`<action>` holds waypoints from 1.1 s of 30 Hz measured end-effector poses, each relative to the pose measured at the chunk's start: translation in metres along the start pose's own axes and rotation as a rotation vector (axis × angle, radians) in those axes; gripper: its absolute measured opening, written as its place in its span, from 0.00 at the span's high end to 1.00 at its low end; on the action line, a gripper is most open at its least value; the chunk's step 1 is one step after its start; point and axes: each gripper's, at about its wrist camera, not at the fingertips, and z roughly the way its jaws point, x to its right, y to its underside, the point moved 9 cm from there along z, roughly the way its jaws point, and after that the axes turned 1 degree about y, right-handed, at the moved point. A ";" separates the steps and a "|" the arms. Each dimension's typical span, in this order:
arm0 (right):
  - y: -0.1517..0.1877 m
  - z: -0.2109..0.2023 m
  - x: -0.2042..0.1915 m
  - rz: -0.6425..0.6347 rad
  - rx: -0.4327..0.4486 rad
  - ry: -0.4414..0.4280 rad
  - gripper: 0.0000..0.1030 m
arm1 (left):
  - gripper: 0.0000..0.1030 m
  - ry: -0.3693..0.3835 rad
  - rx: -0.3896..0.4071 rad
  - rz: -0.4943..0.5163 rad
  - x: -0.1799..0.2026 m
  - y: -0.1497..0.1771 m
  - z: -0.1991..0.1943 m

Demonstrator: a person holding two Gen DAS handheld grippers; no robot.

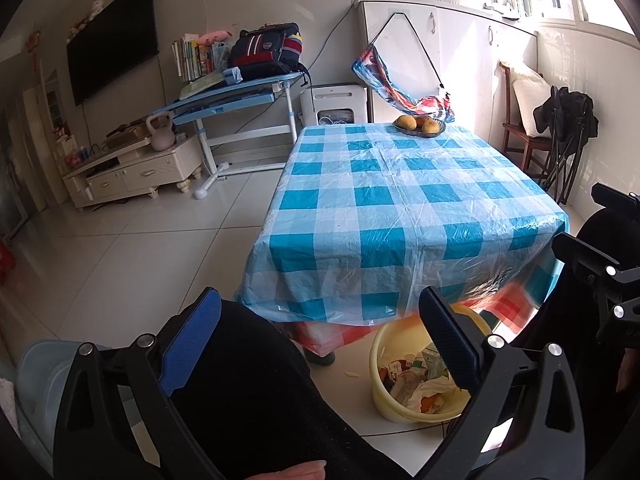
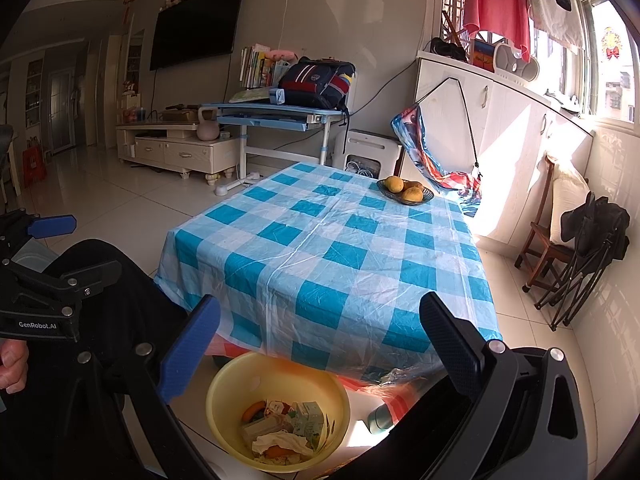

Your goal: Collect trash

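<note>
Both grippers, left and right, fingers wide, empty. Yellow basin at 6 o'clock under bench: light crumpled trash, soft; pinch loose edges.

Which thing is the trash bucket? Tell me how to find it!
Find the big table with the blue-and-white checked tablecloth. Look down at the floor by its near edge, where the cloth hangs over. The yellow round bucket sits there, the only container on the floor beside the table, with wrappers, tissue and orange peel inside.
</note>
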 end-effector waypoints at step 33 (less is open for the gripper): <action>0.003 0.002 0.003 0.029 0.005 -0.011 0.07 | 0.07 0.001 -0.019 0.002 0.000 0.007 0.006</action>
